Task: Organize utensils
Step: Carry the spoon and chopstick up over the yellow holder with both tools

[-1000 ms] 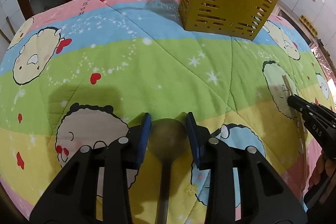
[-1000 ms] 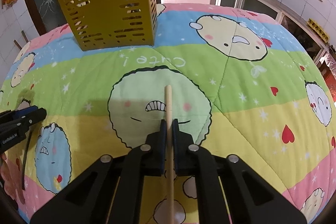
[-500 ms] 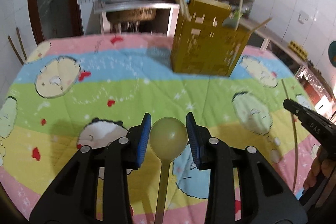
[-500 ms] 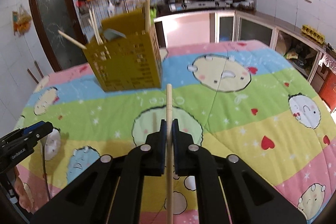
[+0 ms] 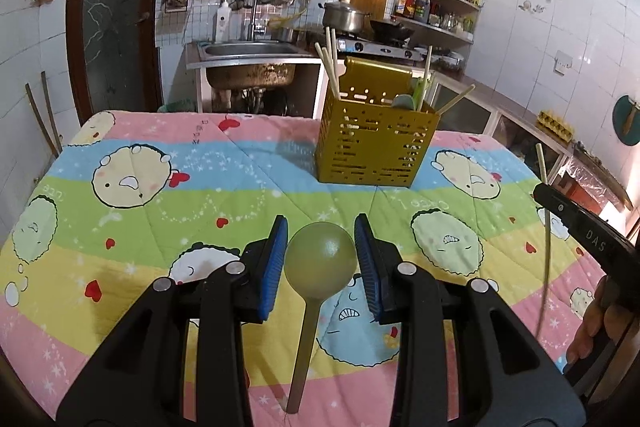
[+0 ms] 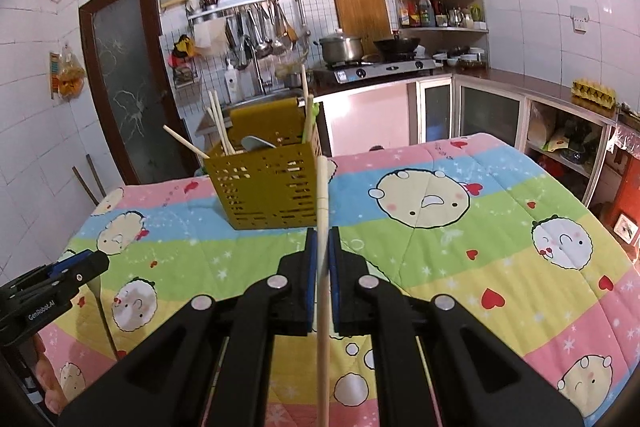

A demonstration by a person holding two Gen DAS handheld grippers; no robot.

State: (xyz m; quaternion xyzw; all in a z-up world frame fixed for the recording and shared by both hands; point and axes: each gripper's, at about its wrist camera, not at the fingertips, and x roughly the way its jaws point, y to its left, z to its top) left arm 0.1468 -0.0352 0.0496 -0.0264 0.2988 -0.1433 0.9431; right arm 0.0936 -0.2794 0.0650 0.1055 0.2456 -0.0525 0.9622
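Nearest the left wrist camera, the left gripper (image 5: 320, 259) has its jaws part-way closed on the round bowl of a pale green spoon (image 5: 320, 263), whose handle hangs back toward the camera; the blue pads (image 5: 276, 263) sit at either side of the bowl. The spoon looks light, stiff and smooth (plastic, at a guess), so a grip on the curved bowl could let it pivot or slip; the neck or handle would probably be the surer hold. In the right wrist view the right gripper (image 6: 323, 251) is pinched fully closed on a slim wooden chopstick (image 6: 323, 227), taken near mid-length with its tip pointing ahead; it is light and rigid, and likely to swivel if bumped. Both utensils are held clear above the cartoon-print quilt (image 5: 140, 219). Farther off stands the yellow slotted utensil holder (image 5: 376, 151), already carrying chopsticks and a spoon, well ahead of both grippers.
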